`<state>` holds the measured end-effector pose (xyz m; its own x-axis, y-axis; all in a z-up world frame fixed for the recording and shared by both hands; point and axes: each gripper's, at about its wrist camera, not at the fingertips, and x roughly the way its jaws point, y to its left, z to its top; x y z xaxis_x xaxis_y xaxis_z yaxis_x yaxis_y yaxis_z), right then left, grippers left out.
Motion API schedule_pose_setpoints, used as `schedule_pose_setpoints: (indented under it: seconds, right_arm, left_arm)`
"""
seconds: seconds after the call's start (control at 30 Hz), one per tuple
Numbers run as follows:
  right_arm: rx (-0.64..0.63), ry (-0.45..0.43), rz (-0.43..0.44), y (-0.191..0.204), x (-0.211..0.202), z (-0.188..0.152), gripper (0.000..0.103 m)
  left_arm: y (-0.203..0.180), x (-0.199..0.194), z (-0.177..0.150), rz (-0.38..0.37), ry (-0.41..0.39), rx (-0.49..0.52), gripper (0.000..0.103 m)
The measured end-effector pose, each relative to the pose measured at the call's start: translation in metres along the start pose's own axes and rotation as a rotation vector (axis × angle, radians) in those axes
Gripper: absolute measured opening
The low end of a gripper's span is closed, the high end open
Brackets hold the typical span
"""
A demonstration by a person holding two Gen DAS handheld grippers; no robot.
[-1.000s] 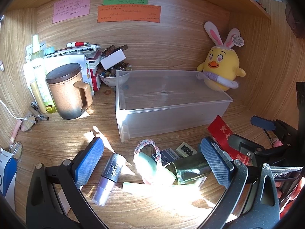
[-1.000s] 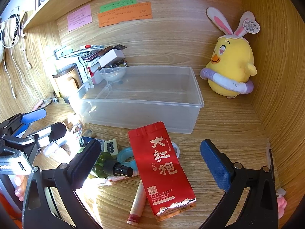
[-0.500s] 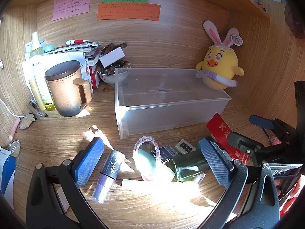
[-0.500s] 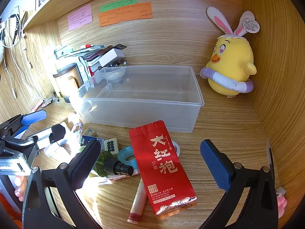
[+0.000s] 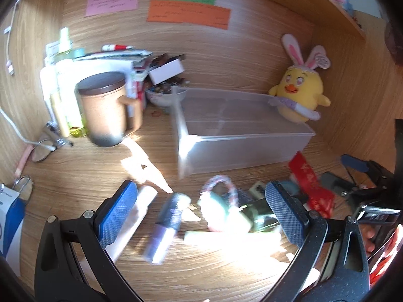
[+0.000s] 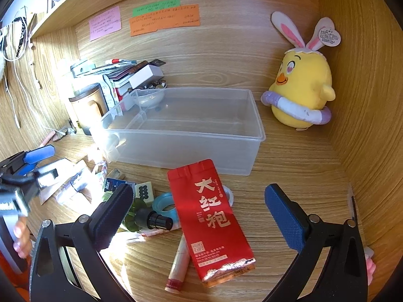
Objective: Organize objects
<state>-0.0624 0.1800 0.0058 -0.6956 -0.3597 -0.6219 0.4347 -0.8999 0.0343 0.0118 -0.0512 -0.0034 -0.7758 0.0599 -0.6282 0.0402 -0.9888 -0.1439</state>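
A clear plastic bin (image 6: 236,151) (image 5: 241,148) stands with nothing in it at the middle of the wooden desk. In front of it lies a clutter: a red tea packet (image 6: 209,216) (image 5: 312,186), a green glass bottle (image 6: 143,219) (image 5: 259,214), a blue tape ring (image 6: 163,206), a mahjong tile (image 6: 143,190), a pink tube (image 6: 180,261), a braided ring (image 5: 221,186) and a purple-capped tube (image 5: 166,226). My left gripper (image 5: 201,214) hangs open over the purple-capped tube and ring. My right gripper (image 6: 201,216) stands open over the red packet. Neither holds anything.
A brown lidded mug (image 5: 105,108), bottles (image 5: 63,93), stacked books (image 6: 126,73) and a bowl of small items (image 5: 163,93) crowd the back left. A yellow plush chick (image 6: 302,85) sits at the back right by the side wall. Glasses (image 5: 42,148) lie at the left.
The left gripper has pulled back and shifted left, its view now blurred by motion. The right gripper has barely moved. Nothing was picked up.
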Motion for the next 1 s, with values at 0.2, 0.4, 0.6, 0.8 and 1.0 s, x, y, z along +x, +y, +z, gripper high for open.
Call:
schedule_pose_setpoints:
  seconds: [0.2,0.4,0.6,0.8,1.0]
  right_arm:
    - [-0.023,0.027,-0.041,-0.006,0.002,-0.007,0.103]
    - [-0.020,0.088,-0.055,-0.015,0.012,-0.018,0.103]
    - [0.019,0.109,-0.051,-0.027,0.019,-0.022,0.103]
    - [0.031,0.118,-0.029,-0.025,0.030,-0.017,0.103]
    - [-0.032,0.158,-0.023,-0.016,0.039,-0.017,0.103]
  left_arm:
    - [0.041,0.009,-0.008,0.034,0.077,-0.055,0.103]
    - [0.075,0.029,-0.020,0.057,0.160,-0.128,0.087]
    - [0.079,0.046,-0.019,0.095,0.199,-0.097,0.083]
    - [0.074,0.060,-0.011,0.100,0.236,-0.038,0.077]
    - [0.075,0.072,-0.010,0.101,0.267,0.002,0.070]
